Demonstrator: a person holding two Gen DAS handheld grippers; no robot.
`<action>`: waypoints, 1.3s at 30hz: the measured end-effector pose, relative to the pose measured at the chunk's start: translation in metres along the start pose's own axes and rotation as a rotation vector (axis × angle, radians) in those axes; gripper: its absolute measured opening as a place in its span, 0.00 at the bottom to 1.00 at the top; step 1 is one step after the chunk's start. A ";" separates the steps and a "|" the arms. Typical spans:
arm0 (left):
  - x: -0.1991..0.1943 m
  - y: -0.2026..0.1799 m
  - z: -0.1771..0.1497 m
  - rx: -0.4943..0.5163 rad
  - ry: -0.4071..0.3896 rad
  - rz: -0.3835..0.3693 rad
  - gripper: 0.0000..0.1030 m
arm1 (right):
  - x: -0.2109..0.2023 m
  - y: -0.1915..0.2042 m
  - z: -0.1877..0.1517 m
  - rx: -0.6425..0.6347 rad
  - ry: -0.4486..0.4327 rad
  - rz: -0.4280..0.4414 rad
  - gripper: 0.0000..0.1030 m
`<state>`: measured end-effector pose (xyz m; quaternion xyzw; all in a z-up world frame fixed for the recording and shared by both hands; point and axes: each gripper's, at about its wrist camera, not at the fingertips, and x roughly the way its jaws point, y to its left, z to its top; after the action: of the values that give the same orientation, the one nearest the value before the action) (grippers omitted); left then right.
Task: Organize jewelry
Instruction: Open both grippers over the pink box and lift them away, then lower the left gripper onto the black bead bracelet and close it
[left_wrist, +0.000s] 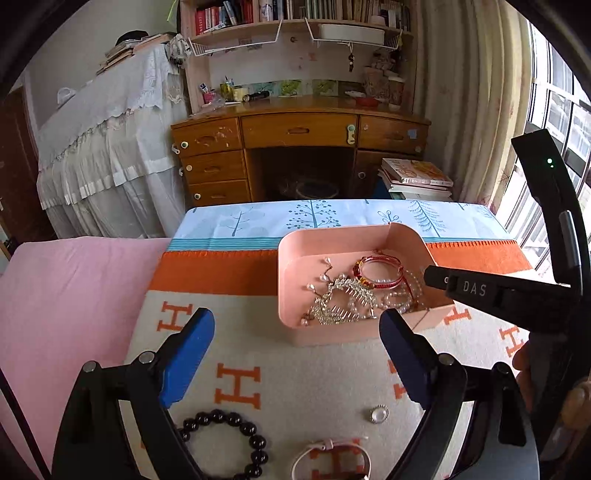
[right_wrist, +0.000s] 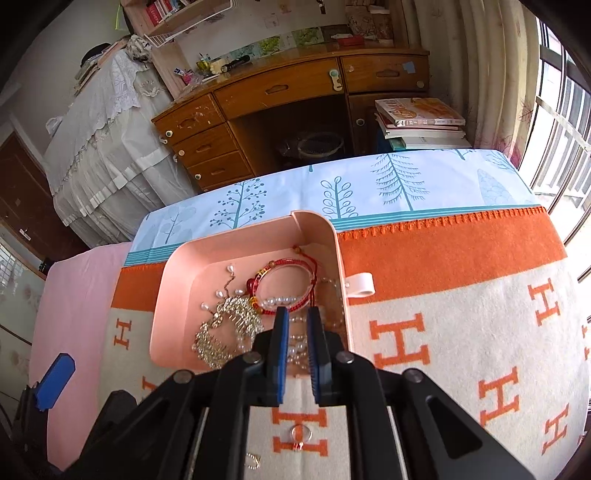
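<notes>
A pink tray (left_wrist: 291, 258) (right_wrist: 173, 295) on the orange-and-white blanket holds a red bangle (left_wrist: 380, 275) (right_wrist: 284, 271), a silver hair comb (left_wrist: 343, 299) (right_wrist: 225, 328) and a clear bead bracelet (left_wrist: 400, 295) (right_wrist: 295, 347). My left gripper (left_wrist: 297, 341) is open and empty, in front of the tray. A black bead bracelet (left_wrist: 229, 439), a small ring (left_wrist: 378, 413) and a white band (left_wrist: 328, 458) lie on the blanket below it. My right gripper (right_wrist: 297, 325) hangs over the tray's near right part, its jaws narrowly apart with the clear beads showing between them. A ring (right_wrist: 301, 435) lies under it.
A white clip (right_wrist: 360, 284) sits on the tray's right rim. A pink sheet (left_wrist: 74, 295) covers the surface to the left. Beyond the blanket stand a wooden desk (left_wrist: 299, 147) and a stack of books (left_wrist: 417, 179). A window (left_wrist: 565, 122) is at right.
</notes>
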<state>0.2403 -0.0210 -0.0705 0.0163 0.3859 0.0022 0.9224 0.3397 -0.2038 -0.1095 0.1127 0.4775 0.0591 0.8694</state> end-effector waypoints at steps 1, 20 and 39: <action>-0.006 0.002 -0.003 -0.002 -0.001 0.006 0.87 | -0.006 0.001 -0.005 -0.005 -0.004 0.002 0.10; -0.103 0.056 -0.057 -0.128 -0.033 -0.085 0.87 | -0.126 0.038 -0.091 -0.132 -0.117 0.069 0.22; -0.133 0.058 -0.086 -0.078 -0.049 -0.075 0.87 | -0.164 0.075 -0.140 -0.263 -0.150 0.125 0.22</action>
<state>0.0868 0.0375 -0.0342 -0.0340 0.3631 -0.0176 0.9310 0.1339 -0.1458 -0.0294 0.0316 0.3913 0.1667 0.9045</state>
